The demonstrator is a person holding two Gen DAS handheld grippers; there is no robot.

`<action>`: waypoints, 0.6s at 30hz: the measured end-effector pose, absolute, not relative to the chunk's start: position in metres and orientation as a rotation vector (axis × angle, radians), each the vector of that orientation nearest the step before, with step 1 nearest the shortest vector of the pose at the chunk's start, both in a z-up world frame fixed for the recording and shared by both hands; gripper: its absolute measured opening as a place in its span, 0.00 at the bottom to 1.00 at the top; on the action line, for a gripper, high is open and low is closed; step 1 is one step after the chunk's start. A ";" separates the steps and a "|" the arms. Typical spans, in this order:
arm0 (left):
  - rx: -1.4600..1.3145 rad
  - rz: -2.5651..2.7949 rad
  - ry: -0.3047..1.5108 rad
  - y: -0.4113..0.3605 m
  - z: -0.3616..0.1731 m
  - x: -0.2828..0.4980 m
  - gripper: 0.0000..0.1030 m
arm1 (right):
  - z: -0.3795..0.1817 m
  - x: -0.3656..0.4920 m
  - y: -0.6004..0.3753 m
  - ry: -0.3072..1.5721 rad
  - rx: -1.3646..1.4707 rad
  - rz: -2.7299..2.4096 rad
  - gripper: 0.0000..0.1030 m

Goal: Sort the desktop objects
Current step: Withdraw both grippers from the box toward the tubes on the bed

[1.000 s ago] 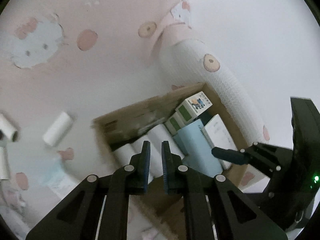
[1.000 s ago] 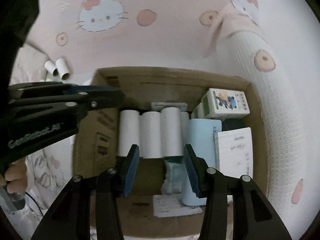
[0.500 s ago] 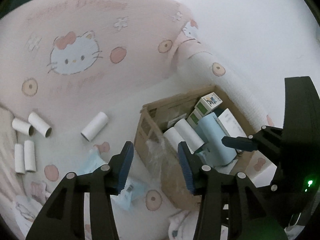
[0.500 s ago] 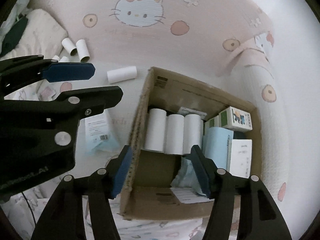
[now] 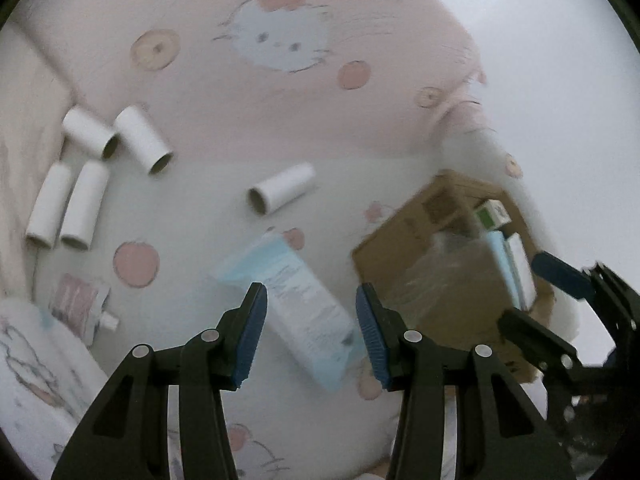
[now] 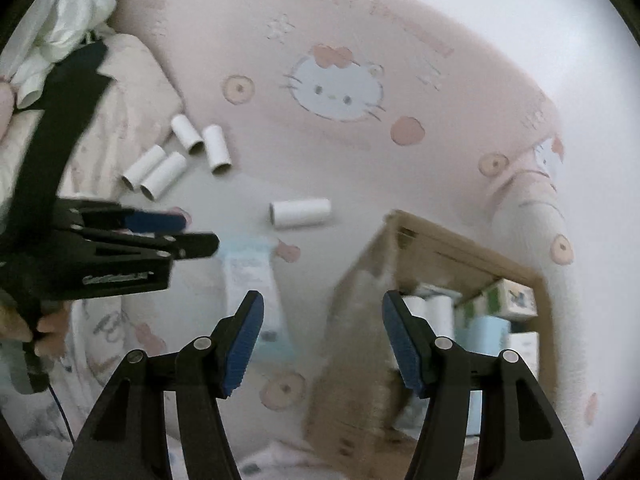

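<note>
Both views have swung left off the cardboard box (image 6: 404, 320), now blurred at right, its contents half hidden. Nearer left lies a pale blue packet (image 5: 296, 304), print unreadable; five paper tubes (image 5: 282, 194) lie farther left. Left gripper (image 5: 310, 332) and right gripper (image 6: 322, 340) gape, released, empty.

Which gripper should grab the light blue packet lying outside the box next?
Left, probably. The left gripper is open with the light blue packet lying right between its fingers. The right gripper is also open but faces the cardboard box edge, with the packet off to its side.
</note>
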State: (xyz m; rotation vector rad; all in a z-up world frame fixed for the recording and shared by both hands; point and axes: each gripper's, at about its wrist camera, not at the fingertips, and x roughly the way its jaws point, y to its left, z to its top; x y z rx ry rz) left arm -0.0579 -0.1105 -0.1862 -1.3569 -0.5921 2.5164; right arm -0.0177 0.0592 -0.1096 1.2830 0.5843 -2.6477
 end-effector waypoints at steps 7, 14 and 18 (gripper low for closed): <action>-1.247 2.671 -0.610 -0.151 -0.244 -0.069 0.49 | -0.142 -0.038 0.025 0.476 1.235 -2.665 0.58; -1.241 2.575 -0.804 -0.161 -0.269 -0.118 0.46 | -0.187 -0.098 0.019 0.316 1.378 -2.657 0.62; -1.260 2.513 -0.866 -0.156 -0.286 -0.147 0.46 | -0.211 -0.140 0.032 0.125 1.493 -2.632 0.63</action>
